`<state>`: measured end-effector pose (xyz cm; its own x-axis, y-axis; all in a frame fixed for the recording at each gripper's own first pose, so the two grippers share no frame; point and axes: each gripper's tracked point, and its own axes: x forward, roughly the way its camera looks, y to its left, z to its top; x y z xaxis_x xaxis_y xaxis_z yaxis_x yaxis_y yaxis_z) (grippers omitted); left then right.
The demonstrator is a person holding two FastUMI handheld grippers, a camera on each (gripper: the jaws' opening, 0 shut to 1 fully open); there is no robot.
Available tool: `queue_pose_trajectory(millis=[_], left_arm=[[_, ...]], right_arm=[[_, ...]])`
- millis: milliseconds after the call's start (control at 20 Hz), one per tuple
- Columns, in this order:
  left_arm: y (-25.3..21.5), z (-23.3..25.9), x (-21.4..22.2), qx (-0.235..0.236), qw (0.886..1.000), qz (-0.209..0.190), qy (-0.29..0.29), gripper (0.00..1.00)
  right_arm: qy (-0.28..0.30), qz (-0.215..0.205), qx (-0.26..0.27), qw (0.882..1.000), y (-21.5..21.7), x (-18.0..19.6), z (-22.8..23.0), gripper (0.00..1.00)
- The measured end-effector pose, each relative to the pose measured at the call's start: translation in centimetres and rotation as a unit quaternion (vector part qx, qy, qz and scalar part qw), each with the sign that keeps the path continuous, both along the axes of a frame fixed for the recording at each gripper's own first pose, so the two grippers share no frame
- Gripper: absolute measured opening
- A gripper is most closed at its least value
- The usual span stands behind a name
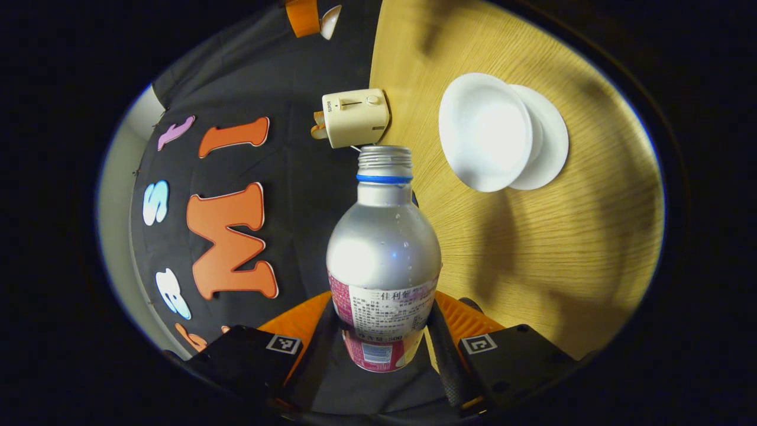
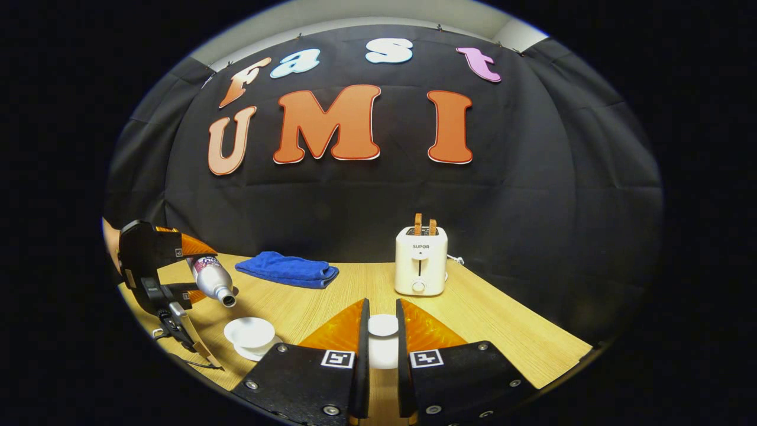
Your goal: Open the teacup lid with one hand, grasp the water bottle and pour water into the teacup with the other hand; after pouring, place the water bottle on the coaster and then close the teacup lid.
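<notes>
Tilting toward the teacup (image 2: pixel 249 332), the water bottle (image 2: pixel 211 276) hangs in the left gripper (image 2: pixel 177 278) at about nine o'clock in the right gripper view, its open mouth pointing down and to the right, just above and to the left of the cup. No cap is on the bottle's neck. The cup sits uncovered on its saucer (image 2: pixel 254 350) on the wooden bench (image 2: pixel 502 331); whether water is running I cannot tell.

In the left gripper view the bottle (image 1: pixel 383 248) rises from six o'clock up the middle, with the left gripper (image 1: pixel 383 349) clamped on its labelled lower body, one finger pressing on each side. The threaded neck with its blue ring reaches toward twelve o'clock. The white teacup (image 1: pixel 484 131) lies at about two o'clock, resting on the saucer (image 1: pixel 550 142), whose rim peeks out on the cup's far side. The cream toaster (image 1: pixel 355 117) is near twelve o'clock, just beyond the bottle's mouth.

The right gripper (image 2: pixel 382 349) sits at six o'clock in its own view, closed on the white teacup lid (image 2: pixel 383 340), a finger pressing on either side of it, held off the cup and to the right of it. Past the lid, at about one o'clock, stands the toaster (image 2: pixel 421 260) with two slices poking up. A folded blue cloth (image 2: pixel 288 269) lies on the bench near ten o'clock, between the bottle and the toaster, close against the black wall.
</notes>
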<state>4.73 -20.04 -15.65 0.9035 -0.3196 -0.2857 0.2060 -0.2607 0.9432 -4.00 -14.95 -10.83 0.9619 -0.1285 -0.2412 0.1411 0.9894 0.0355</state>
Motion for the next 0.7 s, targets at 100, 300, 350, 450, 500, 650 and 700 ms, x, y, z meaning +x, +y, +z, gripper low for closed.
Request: queue_pose_trajectory(millis=[100, 300, 350, 450, 500, 650, 700], left_arm=[[0.0, 0.2, 0.0, 0.013, 1.000, -0.005, -0.004, 0.81], [0.2, 0.8, 0.4, 0.046, 0.999, -0.012, -0.027, 0.81], [0.3, 0.8, 0.5, 0.053, 0.998, -0.013, -0.030, 0.81], [0.3, 1.0, 0.4, 0.064, 0.997, -0.014, -0.032, 0.86], [0.3, 1.1, 0.5, 0.072, 0.997, -0.015, -0.036, 0.83], [0.3, 1.5, 0.5, 0.088, 0.995, -0.021, -0.044, 0.86], [0.2, 1.7, 0.7, 0.093, 0.994, -0.025, -0.049, 0.83]], right_arm=[[-0.001, 0.001, -0.001, 1.000, 0.0, 0.0, -0.1, 0.19], [-0.002, 0.002, -0.007, 1.000, 0.0, 0.0, 0.0, 0.19], [-0.003, 0.003, -0.006, 1.000, 0.0, 0.0, 0.1, 0.19], [-0.006, 0.004, -0.005, 1.000, -0.1, 0.2, 0.1, 0.19], [-0.005, 0.005, -0.006, 1.000, 0.0, 0.2, 0.1, 0.20], [-0.008, 0.006, -0.007, 1.000, 0.0, 0.1, 0.1, 0.19], [-0.008, 0.006, -0.008, 1.000, 0.0, 0.2, 0.1, 0.19]])
